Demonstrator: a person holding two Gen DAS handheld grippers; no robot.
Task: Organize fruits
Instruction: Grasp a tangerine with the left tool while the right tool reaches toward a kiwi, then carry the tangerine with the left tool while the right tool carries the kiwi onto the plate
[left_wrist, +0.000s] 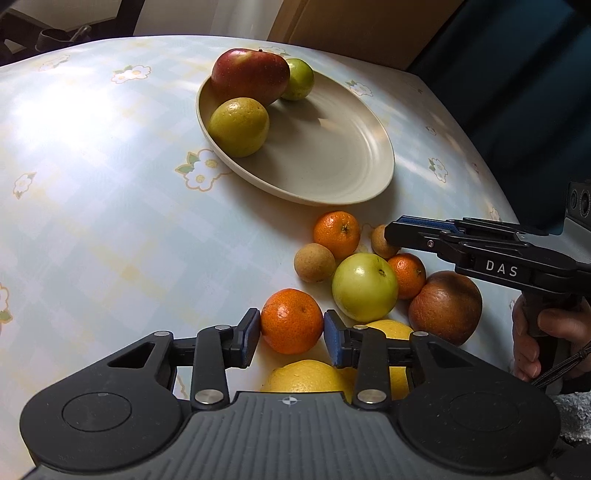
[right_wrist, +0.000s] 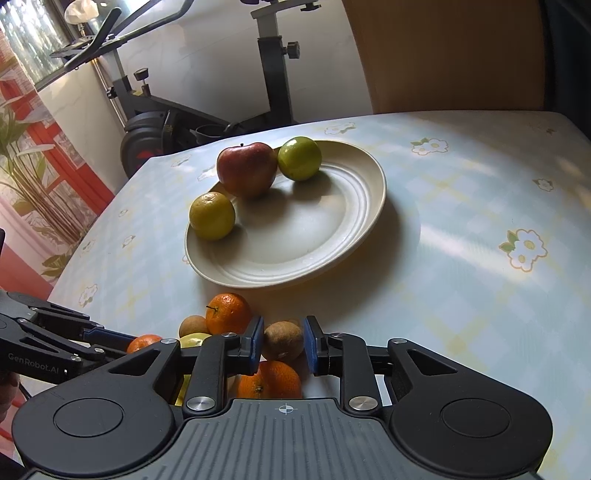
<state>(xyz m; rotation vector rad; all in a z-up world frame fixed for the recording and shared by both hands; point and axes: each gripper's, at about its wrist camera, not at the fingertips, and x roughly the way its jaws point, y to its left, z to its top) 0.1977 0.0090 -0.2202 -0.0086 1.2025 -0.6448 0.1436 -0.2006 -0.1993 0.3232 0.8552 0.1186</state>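
Observation:
A beige plate holds a red apple, a green lime and a yellow-green citrus. In front of it lies a pile of loose fruit. My left gripper is shut on an orange tangerine in the pile. My right gripper is shut on a small brown fruit; in the left wrist view its fingers cover that fruit. The plate also shows in the right wrist view.
The pile holds a green apple, more tangerines, another brown fruit, a russet apple and yellow citrus. An exercise bike and a wooden chair back stand beyond the table.

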